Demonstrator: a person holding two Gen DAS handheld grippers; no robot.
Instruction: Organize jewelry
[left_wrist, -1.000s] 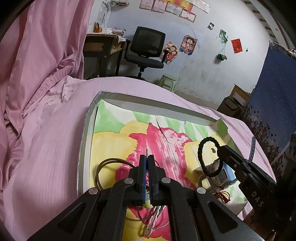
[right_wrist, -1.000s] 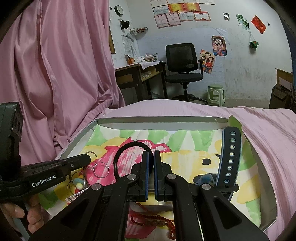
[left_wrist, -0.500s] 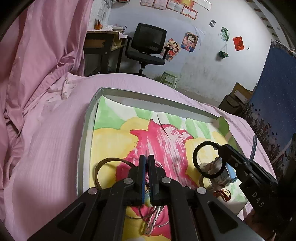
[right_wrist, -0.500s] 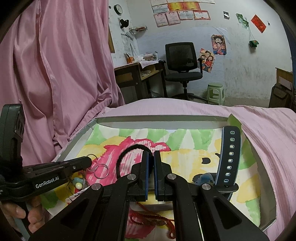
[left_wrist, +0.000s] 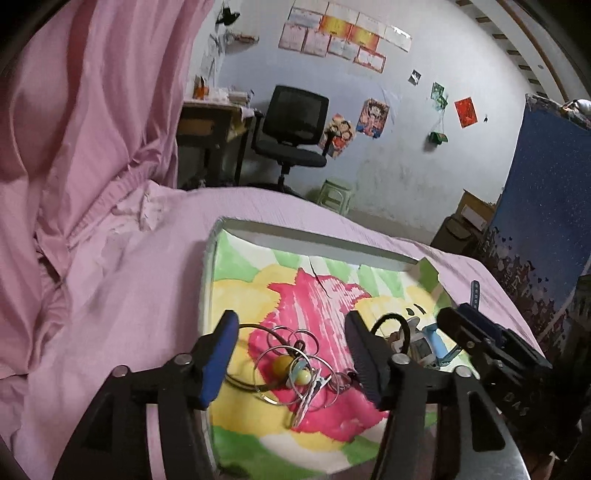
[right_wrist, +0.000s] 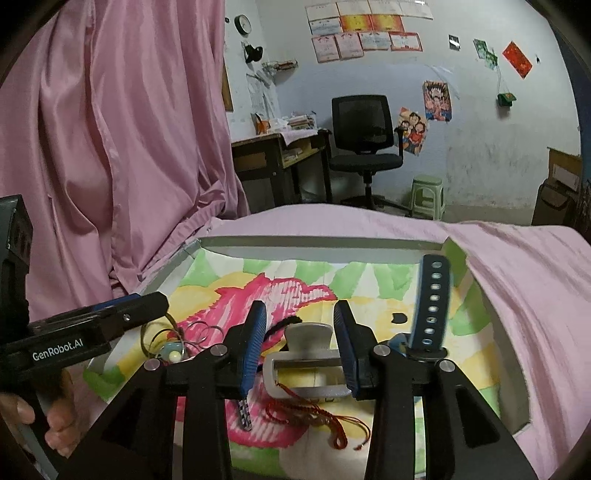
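A shallow tray (left_wrist: 317, 242) lined with a bright painted paper lies on the pink bed. My left gripper (left_wrist: 291, 354) is open above a tangle of metal rings and beads (left_wrist: 295, 365). My right gripper (right_wrist: 300, 339) is open over a white hair claw (right_wrist: 306, 358), with the black hair tie (right_wrist: 284, 325) lying just behind it on the paper. A red cord bracelet (right_wrist: 317, 417) and a small metal clip (right_wrist: 243, 415) lie below. A blue watch (right_wrist: 430, 302) stands at the tray's right side. The black tie also shows in the left wrist view (left_wrist: 391, 325).
Pink sheets (left_wrist: 110, 295) surround the tray and a pink curtain (right_wrist: 110, 147) hangs at left. An office chair (right_wrist: 364, 140), a desk (right_wrist: 277, 155) and a green stool (right_wrist: 428, 195) stand beyond the bed.
Both grippers have opened. The right one let go of the black hair tie, which now lies in the tray. The left one released its hold over the metal rings.
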